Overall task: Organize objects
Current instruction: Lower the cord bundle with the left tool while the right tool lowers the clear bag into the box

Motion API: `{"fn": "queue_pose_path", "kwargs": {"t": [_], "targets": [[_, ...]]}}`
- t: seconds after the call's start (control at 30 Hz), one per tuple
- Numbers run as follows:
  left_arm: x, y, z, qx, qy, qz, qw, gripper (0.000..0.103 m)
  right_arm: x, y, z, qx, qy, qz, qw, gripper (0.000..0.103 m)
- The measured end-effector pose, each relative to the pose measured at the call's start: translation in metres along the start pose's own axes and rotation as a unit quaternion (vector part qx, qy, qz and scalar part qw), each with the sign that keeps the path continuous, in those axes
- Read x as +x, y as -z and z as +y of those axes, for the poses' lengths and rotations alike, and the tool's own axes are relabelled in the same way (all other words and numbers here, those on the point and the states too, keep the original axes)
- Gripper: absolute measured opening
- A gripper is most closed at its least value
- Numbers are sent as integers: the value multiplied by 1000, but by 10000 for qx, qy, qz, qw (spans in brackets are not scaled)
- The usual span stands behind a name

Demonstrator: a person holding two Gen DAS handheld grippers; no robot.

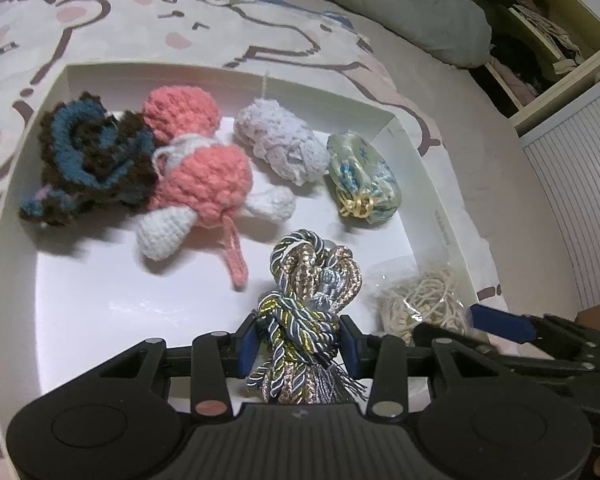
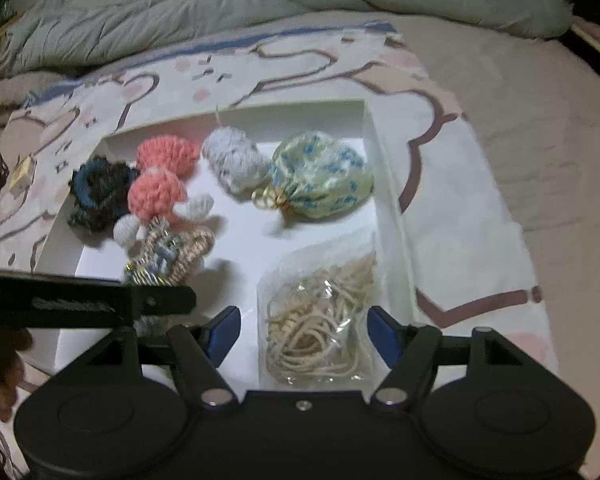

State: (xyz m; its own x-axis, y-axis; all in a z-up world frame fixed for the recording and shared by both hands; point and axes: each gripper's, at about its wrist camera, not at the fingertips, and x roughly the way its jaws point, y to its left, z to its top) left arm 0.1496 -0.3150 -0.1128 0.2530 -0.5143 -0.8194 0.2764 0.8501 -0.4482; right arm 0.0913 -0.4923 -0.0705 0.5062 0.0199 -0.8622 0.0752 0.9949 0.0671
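1. Inside the white box [image 1: 428, 184], near its front edge, my left gripper [image 1: 300, 340] is clenched on the twisted cord bundle [image 1: 304, 292]; the blue pads press its waist from both sides, and its looped end points toward the middle of the box.
2. My right gripper [image 2: 302, 334] is released. Its jaws stand spread to either side of the clear bag of cream string [image 2: 320, 328], which lies in the front right corner, touching neither pad as far as I can tell.
3. I judge the step in hand to be placing the cord bundle on the bare floor between the pink-and-white crochet piece [image 1: 204, 184] and the bag.
4. I lower until the loops rest flat before I release, so the bundle does not roll onto the crochet piece's pink strap.
5. I keep the left jaws clear of the right fingers; the two tools sit near each other here.
6. I leave the floral pouch [image 2: 324, 176] and the lavender yarn piece [image 2: 236, 160] undisturbed at the back.
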Motion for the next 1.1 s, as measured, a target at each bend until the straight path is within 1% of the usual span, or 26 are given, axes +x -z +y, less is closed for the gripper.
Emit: {"fn": "queue_pose_path", "kwargs": {"t": [0.03, 0.1, 0.17, 0.2, 0.23, 0.3, 0.43, 0.5, 0.57, 0.6, 0.7, 0.73, 0.8, 0.93, 1.1], "targets": [[2, 0, -1, -24, 15, 29, 10000, 42, -4, -1, 0, 23, 35, -42, 10000, 66], [6, 2, -5, -33, 49, 57, 10000, 42, -9, -3, -1, 91, 56, -86, 9999, 45], [8, 3, -9, -71, 102, 44, 9999, 42, -13, -5, -1, 60, 79, -115, 9999, 35], [10, 3, -11, -94, 126, 46, 9999, 42, -15, -5, 0, 13, 99, -126, 9999, 31], [11, 3, -12, -105, 137, 47, 9998, 42, -17, -4, 2, -47, 103, -140, 9998, 29], [13, 3, -15, -97, 118, 39, 9999, 43, -19, -4, 4, -144, 120, -130, 9997, 20], [16, 3, -17, -111, 123, 46, 9999, 42, -34, -7, 4, -197, 481, -366, 9980, 20], [16, 2, -17, -98, 120, 35, 9999, 43, -38, -8, 3, -174, 358, -463, 9981, 20], [17, 1, -16, -120, 137, 29, 9998, 43, -33, -7, 6, -276, 213, -359, 9987, 20], [18, 1, -16, -114, 142, 29, 9998, 43, -27, -6, 8, -342, 217, -262, 9988, 20], [20, 1, -18, -103, 172, 61, 9998, 42, -7, -3, 10, -480, 422, 75, 9979, 20], [20, 1, -18, -102, 187, 77, 9997, 42, -2, -1, 9, -508, 430, 140, 9977, 20], [22, 1, -20, -48, 168, 81, 9998, 42, 5, 2, 7, -487, 353, 204, 9980, 20], [24, 2, -22, -37, 162, 109, 9998, 42, 15, 7, 2, -460, 352, 293, 9979, 19], [23, 1, -18, -203, 233, 178, 9994, 42, 16, 8, -1, -378, 300, 269, 9985, 19]]}}
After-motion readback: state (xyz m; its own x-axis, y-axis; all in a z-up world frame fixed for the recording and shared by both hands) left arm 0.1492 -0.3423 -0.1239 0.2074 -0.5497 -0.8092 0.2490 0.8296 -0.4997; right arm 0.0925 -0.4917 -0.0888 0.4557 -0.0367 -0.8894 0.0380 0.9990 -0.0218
